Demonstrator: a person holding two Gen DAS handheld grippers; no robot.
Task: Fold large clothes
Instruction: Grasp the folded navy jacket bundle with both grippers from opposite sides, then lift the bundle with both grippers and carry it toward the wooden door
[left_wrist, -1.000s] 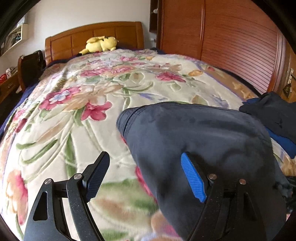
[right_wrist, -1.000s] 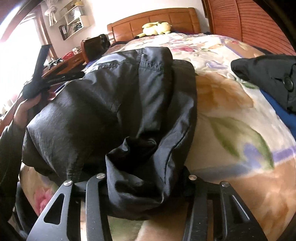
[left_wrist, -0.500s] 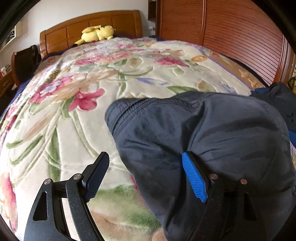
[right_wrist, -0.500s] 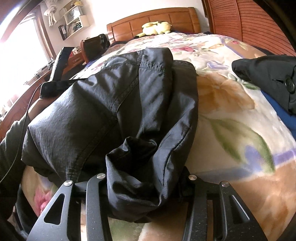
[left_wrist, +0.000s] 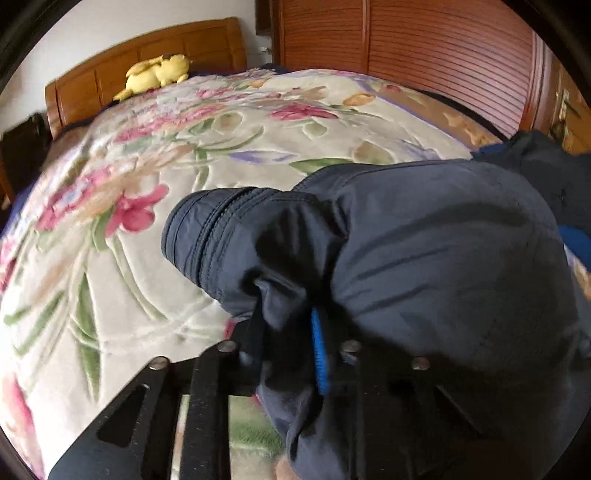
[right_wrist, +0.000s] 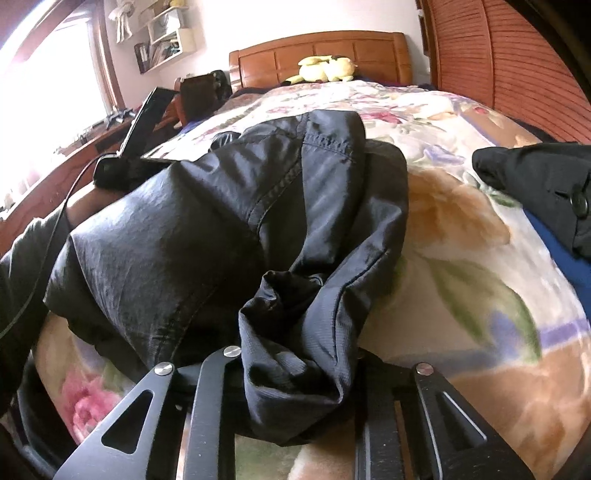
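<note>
A dark navy jacket (left_wrist: 424, 240) lies bunched on the flowered bedspread (left_wrist: 147, 166). My left gripper (left_wrist: 284, 339) is shut on a fold of the jacket's near left edge, close to its zipped hem. In the right wrist view the same jacket (right_wrist: 221, 221) fills the middle, and my right gripper (right_wrist: 299, 376) is shut on a bunch of its near edge; the cloth hides both fingertips. The left gripper (right_wrist: 144, 122) and the hand holding it show at the jacket's left side.
A second dark garment (right_wrist: 535, 184) over something blue lies at the bed's right edge. A yellow plush toy (left_wrist: 155, 74) sits by the wooden headboard (right_wrist: 321, 48). A slatted wooden wardrobe (left_wrist: 424, 48) stands on the right, a desk and shelves on the left.
My left gripper was open beside the jacket; it has moved in and shut on the jacket's left edge. My right gripper has kept its hold.
</note>
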